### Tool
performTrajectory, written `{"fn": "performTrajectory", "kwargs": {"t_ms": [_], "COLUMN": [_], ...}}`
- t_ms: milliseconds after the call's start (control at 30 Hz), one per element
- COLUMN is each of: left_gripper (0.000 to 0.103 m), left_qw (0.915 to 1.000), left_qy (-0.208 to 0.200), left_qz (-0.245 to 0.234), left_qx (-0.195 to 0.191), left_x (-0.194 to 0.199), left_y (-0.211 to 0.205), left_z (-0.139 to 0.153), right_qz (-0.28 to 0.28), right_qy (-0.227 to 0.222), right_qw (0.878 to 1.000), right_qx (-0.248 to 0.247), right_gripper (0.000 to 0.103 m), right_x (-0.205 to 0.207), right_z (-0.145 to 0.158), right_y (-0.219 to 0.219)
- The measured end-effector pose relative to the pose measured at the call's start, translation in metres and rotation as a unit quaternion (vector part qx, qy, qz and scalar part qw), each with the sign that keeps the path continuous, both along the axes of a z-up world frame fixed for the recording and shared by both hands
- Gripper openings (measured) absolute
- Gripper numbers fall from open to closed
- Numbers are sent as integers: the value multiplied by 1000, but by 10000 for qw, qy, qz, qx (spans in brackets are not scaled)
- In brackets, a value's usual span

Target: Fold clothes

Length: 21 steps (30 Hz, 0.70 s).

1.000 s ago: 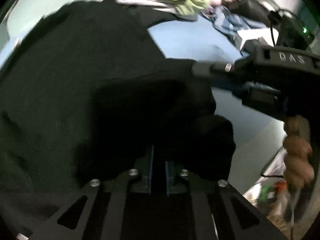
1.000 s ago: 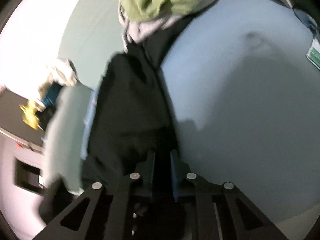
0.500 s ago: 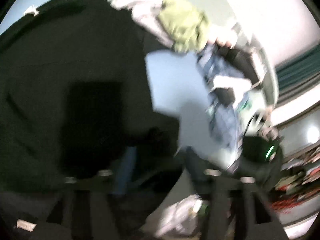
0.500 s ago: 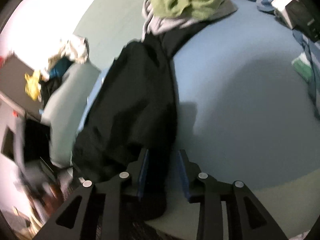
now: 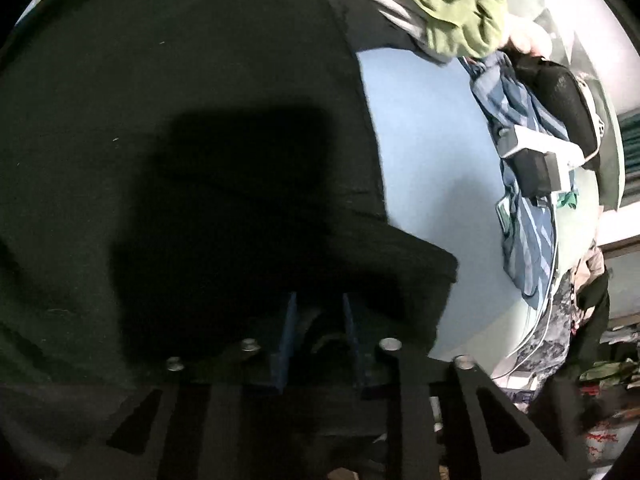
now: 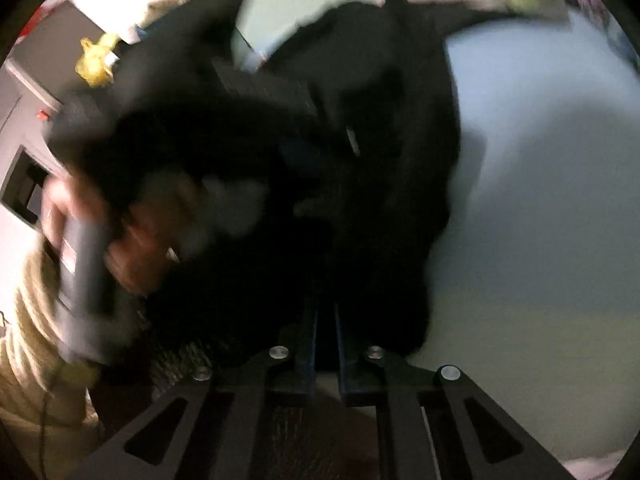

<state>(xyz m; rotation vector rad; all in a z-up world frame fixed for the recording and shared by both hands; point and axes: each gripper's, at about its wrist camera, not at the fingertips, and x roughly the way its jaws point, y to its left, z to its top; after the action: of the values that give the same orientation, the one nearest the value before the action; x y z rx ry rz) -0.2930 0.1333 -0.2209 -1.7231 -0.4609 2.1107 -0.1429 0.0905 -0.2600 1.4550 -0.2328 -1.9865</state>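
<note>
Left wrist view: the black garment (image 5: 180,128) lies spread on the blue bed (image 5: 432,152), and the left gripper (image 5: 318,316) has its jaws closing on a dark fold at the near edge. The right gripper (image 6: 326,320) is clamped together on black cloth. Folding looks barely started; other clothes, like the green garment (image 5: 452,4), wait.

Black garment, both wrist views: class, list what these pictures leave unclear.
- Left wrist view: black garment spreads past the frame edge; its type is unclear.
- Left gripper: dark cloth hides the fingertips.
- Right wrist view: motion blur smears the hand.
- Right gripper: fingertips lost in black cloth.
</note>
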Motion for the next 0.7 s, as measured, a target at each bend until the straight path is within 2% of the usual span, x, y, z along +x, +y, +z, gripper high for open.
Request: {"fn": "performTrajectory", "kwargs": {"t_ms": [67,200,233,333,400,433,467,500,533,567,633,700], "left_gripper": [9,7,7,7,7,7,7,7,7,9,16,21], "left_qw": [10000,9998,9998,9994,9981,9973,9959,9937,9912,9898,9899,9902], "left_qy": [1,76,113,298,496,609,750,901,1020,1081,1118,1067], "left_qz": [54,101,92,-50,-285,-379,-501,-597,-666,-687,-746,-893], "left_qx": [79,148,108,-150,-226,-178,35,294,527,632,459,126], "left_x": [-1,3,5,11,19,25,33,40,47,52,56,58], "left_y": [-7,-11,-8,-3,1,2,2,1,-1,-1,4,12], "left_z": [-4,-6,-5,0,8,13,19,27,33,37,39,33], "right_qz": [83,-190,-314,-676,-664,-502,-293,-98,56,145,158,212], "right_qy": [-50,496,589,717,554,434,386,462,805,1023,798,396], "right_qw": [9998,9970,9965,9948,9955,9971,9986,9988,9955,9927,9964,9986], "right_qx": [-173,-559,-507,-248,-383,-367,-191,149,488,616,255,-271], "right_gripper": [8,34,36,37,34,33,34,34,34,35,36,45], "right_x": [7,2,-6,-33,-44,-42,-36,-29,-18,-12,-10,-14], "right_z": [2,39,44,52,46,38,29,21,17,18,24,28], "right_y": [3,30,38,57,50,41,28,16,6,0,4,12]}}
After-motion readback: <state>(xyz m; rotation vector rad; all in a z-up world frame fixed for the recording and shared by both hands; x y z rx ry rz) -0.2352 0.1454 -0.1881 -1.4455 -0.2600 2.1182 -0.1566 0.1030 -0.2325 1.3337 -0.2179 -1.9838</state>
